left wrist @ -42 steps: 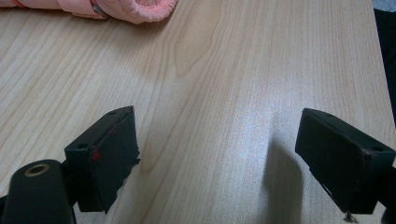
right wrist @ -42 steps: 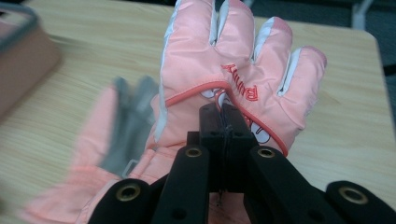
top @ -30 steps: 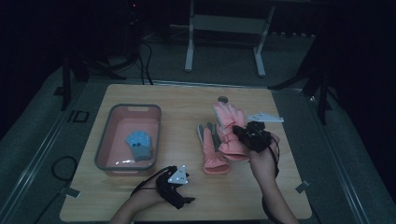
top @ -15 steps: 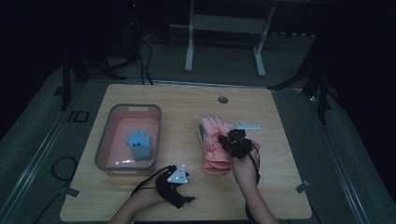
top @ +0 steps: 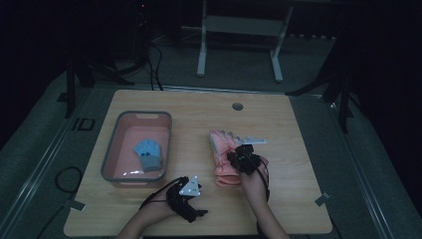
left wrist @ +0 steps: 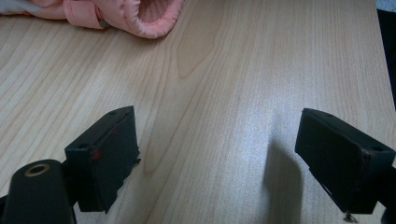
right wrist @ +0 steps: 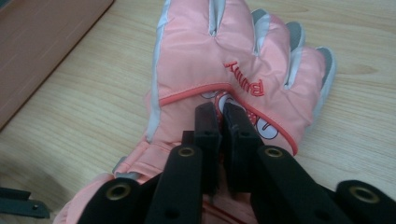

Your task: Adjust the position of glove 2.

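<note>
Left gripper (top: 191,199): jaws wide apart, idle at near edge | Right gripper (right wrist: 222,116): jaws pinched on pink glove (right wrist: 233,60), now stacked over its mate mid-table, shifted leftward since earlier | Bin (top: 112,169): blue glove (top: 148,154) inside; transfer likely next.

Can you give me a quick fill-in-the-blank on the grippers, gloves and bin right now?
1. The right gripper is ____ on the pink padded winter glove.
2. The left gripper hovers over bare wood with its jaws ____.
3. The small blue knitted glove lies inside the pink plastic ____.
4. The light wooden table has a round ____ near its far edge.

Missing words: shut; open; bin; hole
</note>
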Action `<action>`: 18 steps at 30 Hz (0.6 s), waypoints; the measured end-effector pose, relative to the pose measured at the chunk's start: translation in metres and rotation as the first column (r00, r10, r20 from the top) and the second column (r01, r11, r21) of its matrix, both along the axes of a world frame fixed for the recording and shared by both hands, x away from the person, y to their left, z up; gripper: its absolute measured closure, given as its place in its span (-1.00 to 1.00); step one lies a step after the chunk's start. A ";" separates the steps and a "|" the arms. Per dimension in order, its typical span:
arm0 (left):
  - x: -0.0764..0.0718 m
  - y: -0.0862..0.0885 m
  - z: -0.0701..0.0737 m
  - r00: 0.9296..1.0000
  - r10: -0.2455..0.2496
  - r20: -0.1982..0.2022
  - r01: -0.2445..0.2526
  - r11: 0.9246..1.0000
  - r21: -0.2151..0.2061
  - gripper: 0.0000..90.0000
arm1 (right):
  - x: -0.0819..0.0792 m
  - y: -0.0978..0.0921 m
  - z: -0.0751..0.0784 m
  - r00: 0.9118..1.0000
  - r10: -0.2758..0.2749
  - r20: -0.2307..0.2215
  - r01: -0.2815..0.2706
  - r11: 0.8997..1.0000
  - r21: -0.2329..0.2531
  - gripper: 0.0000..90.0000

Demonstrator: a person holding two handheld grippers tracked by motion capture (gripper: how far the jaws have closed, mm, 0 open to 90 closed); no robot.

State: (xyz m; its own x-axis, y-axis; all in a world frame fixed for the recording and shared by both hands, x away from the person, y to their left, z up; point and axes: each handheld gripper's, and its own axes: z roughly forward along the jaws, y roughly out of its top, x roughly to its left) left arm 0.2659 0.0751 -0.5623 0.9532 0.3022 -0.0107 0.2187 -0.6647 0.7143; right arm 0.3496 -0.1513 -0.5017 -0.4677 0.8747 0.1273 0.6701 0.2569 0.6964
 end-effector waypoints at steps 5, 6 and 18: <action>0.000 0.000 0.000 1.000 0.003 -0.001 -0.003 1.000 0.000 -0.70 | 0.000 -0.004 0.008 0.999 0.040 0.015 -0.041 0.999 0.017 0.36; 0.000 0.000 0.000 1.000 0.003 -0.001 -0.003 1.000 -0.001 -0.70 | 0.001 -0.006 0.010 0.999 0.053 0.011 -0.053 0.998 0.016 0.26; 0.001 0.000 0.000 1.000 0.011 0.003 -0.011 1.000 0.007 -0.70 | 0.007 -0.026 0.029 0.987 0.163 0.013 -0.163 0.982 0.093 -0.69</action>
State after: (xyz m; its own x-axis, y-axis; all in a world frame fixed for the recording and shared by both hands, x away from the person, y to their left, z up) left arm 0.2669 0.0747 -0.5628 0.9499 0.3126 -0.0060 0.2242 -0.6676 0.7100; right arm 0.3566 -0.1778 -0.4730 -0.6038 0.7712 0.2019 0.6209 0.2962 0.7258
